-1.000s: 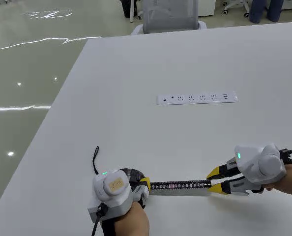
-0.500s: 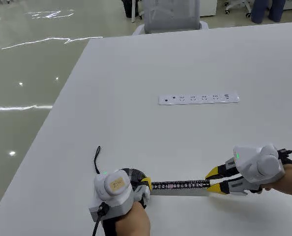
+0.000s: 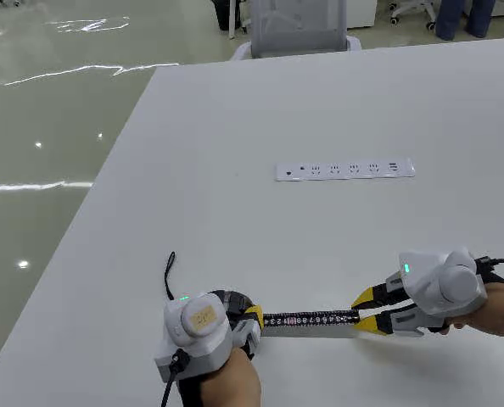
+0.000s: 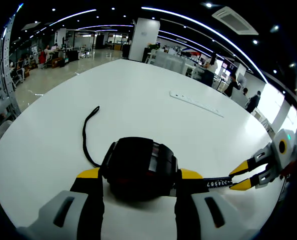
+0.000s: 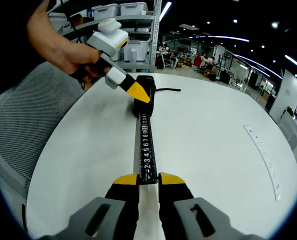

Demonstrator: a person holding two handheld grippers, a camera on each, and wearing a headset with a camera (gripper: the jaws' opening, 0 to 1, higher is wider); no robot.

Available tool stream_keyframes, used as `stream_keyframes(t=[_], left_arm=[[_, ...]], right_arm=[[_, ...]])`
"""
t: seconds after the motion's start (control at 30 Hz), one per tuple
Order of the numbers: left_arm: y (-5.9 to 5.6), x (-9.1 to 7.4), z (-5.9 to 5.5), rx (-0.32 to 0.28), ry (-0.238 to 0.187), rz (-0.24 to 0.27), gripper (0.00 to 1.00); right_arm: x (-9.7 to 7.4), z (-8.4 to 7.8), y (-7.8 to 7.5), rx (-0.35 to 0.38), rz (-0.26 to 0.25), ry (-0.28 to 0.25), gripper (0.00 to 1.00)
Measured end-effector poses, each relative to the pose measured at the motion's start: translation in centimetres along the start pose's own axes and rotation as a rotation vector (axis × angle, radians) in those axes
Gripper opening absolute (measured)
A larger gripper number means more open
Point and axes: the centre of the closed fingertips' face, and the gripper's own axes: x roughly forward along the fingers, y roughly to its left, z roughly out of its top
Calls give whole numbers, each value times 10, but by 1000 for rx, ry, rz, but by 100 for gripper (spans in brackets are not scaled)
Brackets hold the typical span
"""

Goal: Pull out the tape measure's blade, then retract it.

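A black tape measure (image 3: 235, 303) lies near the table's front edge, and my left gripper (image 3: 242, 320) is shut on its case. In the left gripper view the case (image 4: 138, 167) sits between the yellow fingertips (image 4: 88, 173). Its blade (image 3: 311, 319) runs out flat to the right along the table. My right gripper (image 3: 364, 310) is shut on the blade's end. The right gripper view has the numbered blade (image 5: 146, 142) stretching from my right gripper (image 5: 148, 179) to the case (image 5: 145, 95), held by the left gripper (image 5: 134, 91). A black wrist strap (image 4: 86, 132) trails off the case.
A white power strip (image 3: 345, 169) lies flat in the middle of the white table (image 3: 320, 102). A grey chair (image 3: 294, 24) stands at the far edge. The table's left edge (image 3: 91, 203) drops to a shiny floor.
My right gripper has edged left toward the case with the blade's end, so the drawn-out length is slightly shorter. The left gripper and case have stayed put.
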Motion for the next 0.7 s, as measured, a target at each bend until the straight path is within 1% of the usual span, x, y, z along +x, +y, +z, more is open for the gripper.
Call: stream_keyframes(t=[0.7], left_arm=[[0, 0, 0, -1, 2, -3, 53]], right_arm=[[7, 6, 0, 4, 3, -8, 13]])
